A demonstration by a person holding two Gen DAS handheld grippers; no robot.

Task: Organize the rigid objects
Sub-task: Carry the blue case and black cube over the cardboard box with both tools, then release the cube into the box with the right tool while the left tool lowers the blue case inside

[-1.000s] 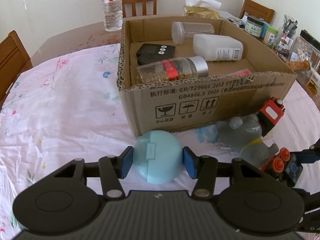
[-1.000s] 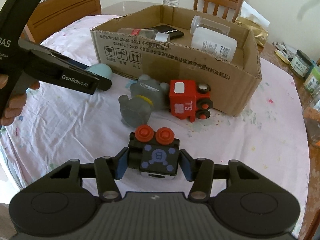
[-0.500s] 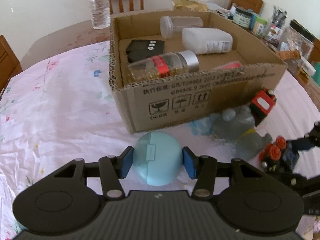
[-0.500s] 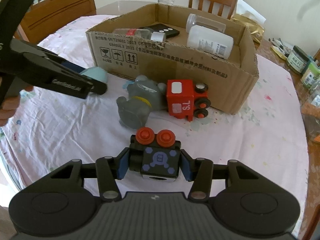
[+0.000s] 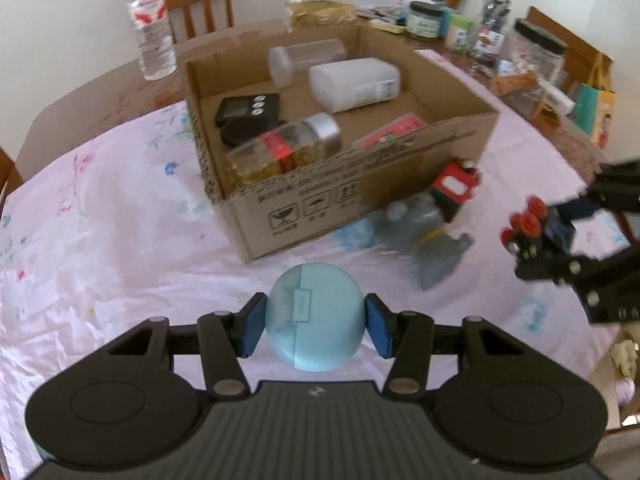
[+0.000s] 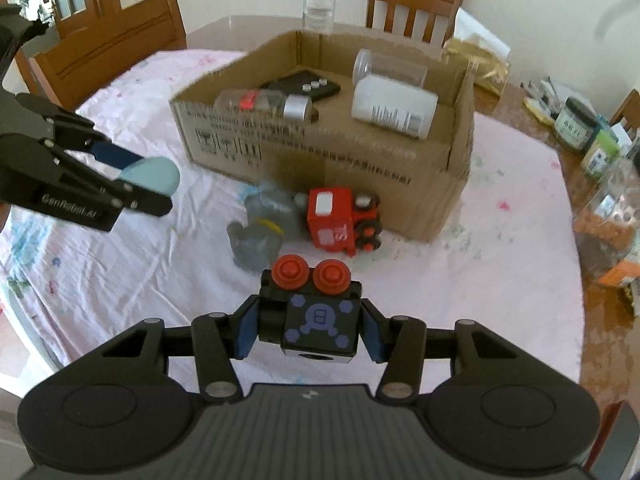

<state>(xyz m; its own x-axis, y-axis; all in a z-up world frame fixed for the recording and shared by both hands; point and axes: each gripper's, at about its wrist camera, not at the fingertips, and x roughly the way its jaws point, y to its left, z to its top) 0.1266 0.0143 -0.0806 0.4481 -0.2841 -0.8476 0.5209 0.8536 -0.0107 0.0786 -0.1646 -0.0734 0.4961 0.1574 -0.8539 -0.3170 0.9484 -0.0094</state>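
My left gripper (image 5: pixel 316 326) is shut on a round light-blue case (image 5: pixel 316 316), held above the pink tablecloth in front of the cardboard box (image 5: pixel 304 208). My right gripper (image 6: pixel 310 330) is shut on a black toy block (image 6: pixel 316 320) with two red knobs, also lifted off the cloth. In the right wrist view the left gripper (image 6: pixel 136 182) with the blue case (image 6: pixel 154 174) hangs at the left. In the left wrist view the right gripper (image 5: pixel 540 240) with its block (image 5: pixel 532 226) shows at the right. A grey shark toy (image 6: pixel 256 236) and a red toy train (image 6: pixel 340 222) lie before the box.
The box (image 6: pixel 320 152) holds a glass jar (image 5: pixel 284 152), a white bottle (image 5: pixel 354 84), a clear tube, a black device and a pink item. A water bottle (image 5: pixel 152 28) stands behind it. Jars and packets (image 5: pixel 520 52) crowd the table's right side. Wooden chairs surround the table.
Both grippers have risen with their objects, the blue case and the black block now off the cloth. The left wrist view has tilted, so the box appears rotated.
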